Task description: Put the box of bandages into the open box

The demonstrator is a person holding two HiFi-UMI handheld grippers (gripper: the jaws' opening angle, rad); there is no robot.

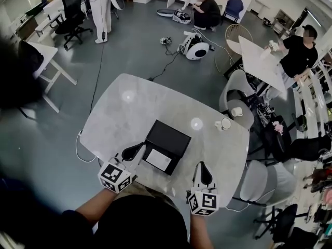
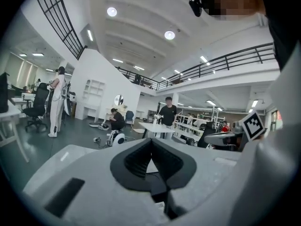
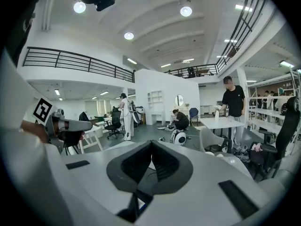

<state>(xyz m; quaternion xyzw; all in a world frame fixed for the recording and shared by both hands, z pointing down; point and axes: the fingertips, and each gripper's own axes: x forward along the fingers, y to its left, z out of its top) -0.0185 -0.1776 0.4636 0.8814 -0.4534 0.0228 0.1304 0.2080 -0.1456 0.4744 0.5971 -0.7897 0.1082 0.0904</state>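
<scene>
Head view: black open box [image 1: 170,138]; white item [image 1: 158,160], perhaps.

Seen from my remote station: the table [image 1: 119,113] has a glossy, marble-veined top that mirrors the lamps. At its 6 o'clock, the open box [image 1: 167,139] is matt black, and its pale insert [image 1: 158,160] looks like card. The left gripper [image 2: 151,140] has a smooth grey plastic shell and ribbed matt-black pads [image 2: 137,162].

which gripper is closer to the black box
The left gripper: its tips lie right beside the black box, while the right gripper sits clearly apart to its right.
</scene>
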